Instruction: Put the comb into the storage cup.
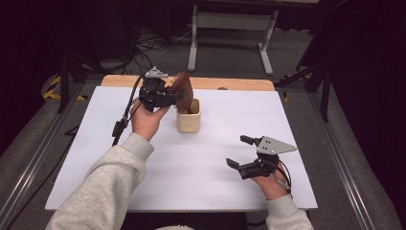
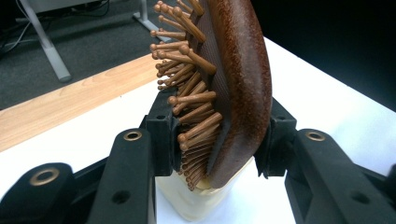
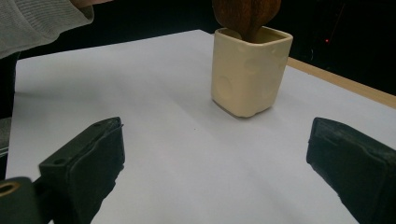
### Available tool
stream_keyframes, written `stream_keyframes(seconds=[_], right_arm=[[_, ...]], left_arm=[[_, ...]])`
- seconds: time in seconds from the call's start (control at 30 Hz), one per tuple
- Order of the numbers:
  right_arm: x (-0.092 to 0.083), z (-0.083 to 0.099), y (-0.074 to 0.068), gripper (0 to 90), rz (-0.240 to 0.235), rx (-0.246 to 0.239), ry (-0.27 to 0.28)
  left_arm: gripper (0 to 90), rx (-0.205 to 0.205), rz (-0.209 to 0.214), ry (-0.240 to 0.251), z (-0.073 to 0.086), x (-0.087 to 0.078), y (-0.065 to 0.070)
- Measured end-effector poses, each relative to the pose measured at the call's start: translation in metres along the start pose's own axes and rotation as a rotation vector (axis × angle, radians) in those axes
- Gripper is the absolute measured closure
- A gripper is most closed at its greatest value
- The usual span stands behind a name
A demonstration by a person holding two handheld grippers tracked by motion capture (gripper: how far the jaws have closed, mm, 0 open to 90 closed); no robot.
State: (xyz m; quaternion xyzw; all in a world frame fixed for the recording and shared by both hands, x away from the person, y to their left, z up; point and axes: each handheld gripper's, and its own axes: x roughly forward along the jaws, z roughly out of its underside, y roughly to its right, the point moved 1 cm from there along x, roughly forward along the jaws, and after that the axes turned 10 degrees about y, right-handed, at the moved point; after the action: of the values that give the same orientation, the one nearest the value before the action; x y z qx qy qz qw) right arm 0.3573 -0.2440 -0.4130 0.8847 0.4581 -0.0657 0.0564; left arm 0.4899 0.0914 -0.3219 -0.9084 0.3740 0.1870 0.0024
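A brown wooden hairbrush [image 1: 184, 90] with wooden pins stands handle-down in a cream square cup [image 1: 188, 118] at the middle of the white board. My left gripper [image 1: 178, 96] is shut on the brush head, one pad on the pins [image 2: 196, 105] and one on the smooth back [image 2: 243, 84]. The cup [image 2: 196, 205] shows just below the jaws. My right gripper [image 1: 238, 151] rests open near the board's front right, nothing between its fingers. From there the cup [image 3: 250, 70] stands ahead, with the brush [image 3: 245, 14] sticking out of it.
The white board [image 1: 143, 158] covers a wooden table whose far edge [image 1: 230, 84] shows behind the cup. A grey-sleeved forearm [image 1: 105, 187] crosses the board's left front. Beyond the table stand a white desk frame [image 1: 230, 28] and floor cables [image 1: 143, 48].
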Motion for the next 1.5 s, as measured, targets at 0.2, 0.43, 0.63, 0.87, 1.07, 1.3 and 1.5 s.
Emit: stream_keyframes(seconds=[0.2, 0.43, 0.63, 0.87, 1.07, 1.3, 1.5], right_arm=[[0.001, 0.0, 0.0, 4.9, -0.003, 0.0, -0.002], [0.001, 0.001, 0.0, 4.9, -0.003, -0.001, -0.004], [0.002, 0.001, -0.001, 4.9, -0.008, -0.003, -0.009], [0.001, 0.001, 0.0, 4.9, -0.004, 0.001, -0.003], [0.001, 0.001, 0.0, 4.9, -0.003, -0.001, -0.004], [0.001, 0.0, 0.001, 4.9, -0.002, 0.001, 0.002], [-0.001, -0.001, 0.001, 4.8, 0.0, -0.001, 0.007]], left_arm=[[57.6, -0.011, 0.004, 0.002, 0.001, 0.001, 0.001], [54.1, -0.003, 0.009, -0.007, 0.002, 0.001, 0.002], [48.3, 0.003, -0.006, -0.009, 0.002, -0.001, 0.002], [17.9, 0.065, -0.063, 0.051, -0.002, -0.011, 0.0], [3.2, 0.115, -0.103, 0.097, -0.001, -0.02, -0.002], [1.4, 0.162, -0.06, 0.163, -0.005, -0.037, 0.002], [0.6, 0.193, -0.014, 0.211, -0.008, -0.053, 0.009]])
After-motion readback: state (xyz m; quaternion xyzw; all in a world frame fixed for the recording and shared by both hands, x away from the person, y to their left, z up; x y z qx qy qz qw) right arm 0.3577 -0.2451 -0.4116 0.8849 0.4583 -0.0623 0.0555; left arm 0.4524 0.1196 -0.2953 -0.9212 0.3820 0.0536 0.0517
